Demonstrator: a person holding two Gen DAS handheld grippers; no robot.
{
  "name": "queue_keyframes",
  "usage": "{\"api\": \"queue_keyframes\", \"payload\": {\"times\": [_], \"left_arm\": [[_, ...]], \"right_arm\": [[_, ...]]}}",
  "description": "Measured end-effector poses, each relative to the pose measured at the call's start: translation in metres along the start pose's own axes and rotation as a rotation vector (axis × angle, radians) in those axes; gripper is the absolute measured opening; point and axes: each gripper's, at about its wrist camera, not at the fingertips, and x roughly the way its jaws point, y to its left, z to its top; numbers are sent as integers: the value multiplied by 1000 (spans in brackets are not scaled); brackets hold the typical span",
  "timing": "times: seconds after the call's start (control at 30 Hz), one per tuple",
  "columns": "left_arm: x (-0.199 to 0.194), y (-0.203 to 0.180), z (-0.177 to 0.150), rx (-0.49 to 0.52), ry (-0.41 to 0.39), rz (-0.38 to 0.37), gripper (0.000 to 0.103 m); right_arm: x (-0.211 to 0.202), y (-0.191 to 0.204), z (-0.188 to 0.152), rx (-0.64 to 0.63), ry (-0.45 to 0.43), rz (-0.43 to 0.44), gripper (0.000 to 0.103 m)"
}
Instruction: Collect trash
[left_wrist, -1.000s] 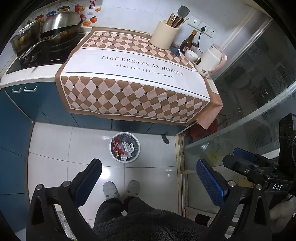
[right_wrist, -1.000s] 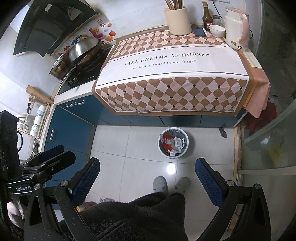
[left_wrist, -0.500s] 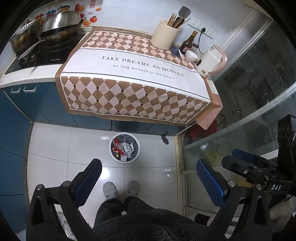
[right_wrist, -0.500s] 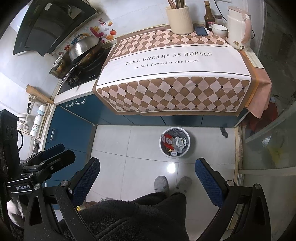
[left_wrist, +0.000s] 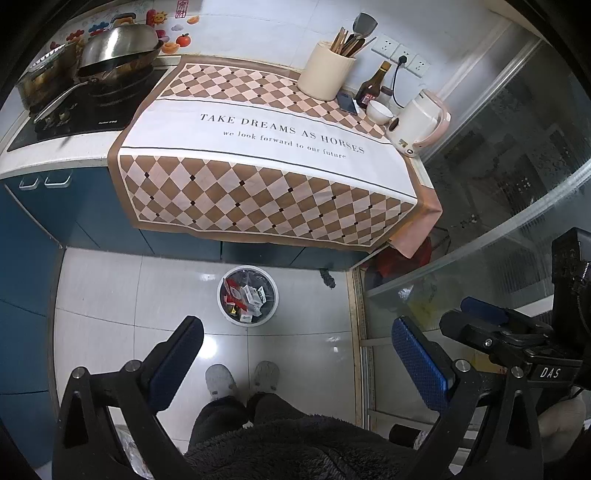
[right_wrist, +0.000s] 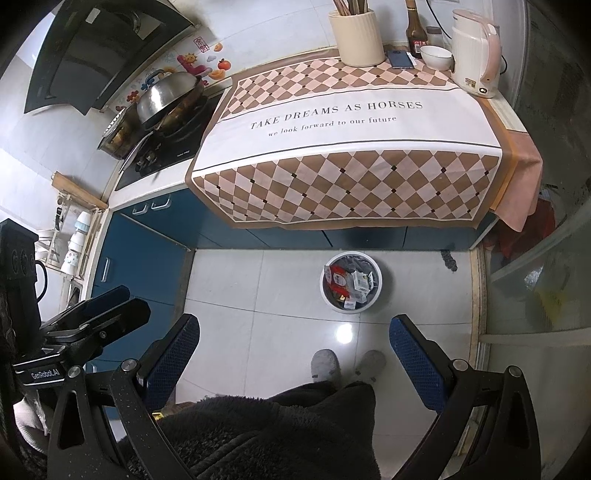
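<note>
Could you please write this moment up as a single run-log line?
left gripper: open, empty | right gripper: open, empty | trash bin: on floor, holds wrappers | checkered cloth: bare

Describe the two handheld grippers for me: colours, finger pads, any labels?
Both match: matte black frames with silver bolts and two fingers faced with blue textured pads. In the left wrist view, the right gripper carries a white "DAS" label. In the right wrist view, the left gripper reads "GenRobot.AI". A dark fleecy garment shows below.
</note>
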Motion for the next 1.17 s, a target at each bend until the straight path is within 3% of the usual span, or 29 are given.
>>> {"api": "queue_keyframes", "payload": {"times": [1.17], "left_arm": [[2,-20,5,6,-8,-7,103]], "right_arm": [[5,6,-3,35,-6,1,103]]}}
